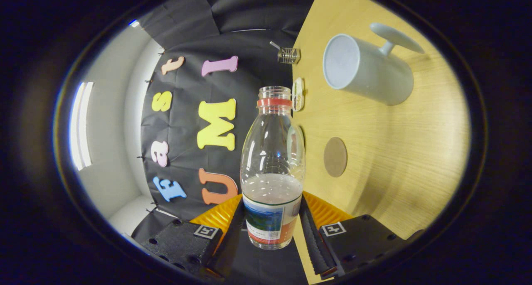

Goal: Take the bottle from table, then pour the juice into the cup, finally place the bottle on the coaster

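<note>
Tongs point(272, 224) clamped on bottle point(272, 168) at labelled base. Judged light, slippery, uncapped, part full. Best held low, firmly, before cup point(365, 69).

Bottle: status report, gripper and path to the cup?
Gripper shut on bottle, lifted and tilted, cap off. Juice fills its lower part. White cup beyond, coaster nearer. Nothing between bottle mouth and cup.
</note>
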Tool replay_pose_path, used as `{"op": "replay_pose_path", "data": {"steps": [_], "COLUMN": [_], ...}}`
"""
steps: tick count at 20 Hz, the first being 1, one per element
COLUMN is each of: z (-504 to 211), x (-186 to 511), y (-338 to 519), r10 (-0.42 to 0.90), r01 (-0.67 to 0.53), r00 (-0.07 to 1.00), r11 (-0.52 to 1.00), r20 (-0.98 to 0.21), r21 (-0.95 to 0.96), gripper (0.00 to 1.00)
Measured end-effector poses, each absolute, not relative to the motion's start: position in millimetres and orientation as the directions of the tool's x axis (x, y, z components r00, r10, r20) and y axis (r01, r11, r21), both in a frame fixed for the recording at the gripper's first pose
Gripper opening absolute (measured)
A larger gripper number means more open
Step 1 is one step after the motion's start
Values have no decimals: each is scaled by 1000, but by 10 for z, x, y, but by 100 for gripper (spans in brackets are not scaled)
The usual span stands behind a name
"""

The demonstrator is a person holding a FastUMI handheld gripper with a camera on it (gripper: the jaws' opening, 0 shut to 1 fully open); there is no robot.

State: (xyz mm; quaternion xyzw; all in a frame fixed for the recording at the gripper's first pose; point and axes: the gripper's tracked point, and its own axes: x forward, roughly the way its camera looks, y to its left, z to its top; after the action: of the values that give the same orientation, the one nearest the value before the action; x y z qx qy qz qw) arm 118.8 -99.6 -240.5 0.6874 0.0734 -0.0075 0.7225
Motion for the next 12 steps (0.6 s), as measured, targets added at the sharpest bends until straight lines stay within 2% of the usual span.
{"op": "replay_pose_path", "data": {"steps": [12], "z": [-2329], "x": [1252], "y": [-1139], "r10": [57], "r01": [98], "r00": [994], "r11": [-47], "r20": [-96], "r21": [994], "gripper": [75]}}
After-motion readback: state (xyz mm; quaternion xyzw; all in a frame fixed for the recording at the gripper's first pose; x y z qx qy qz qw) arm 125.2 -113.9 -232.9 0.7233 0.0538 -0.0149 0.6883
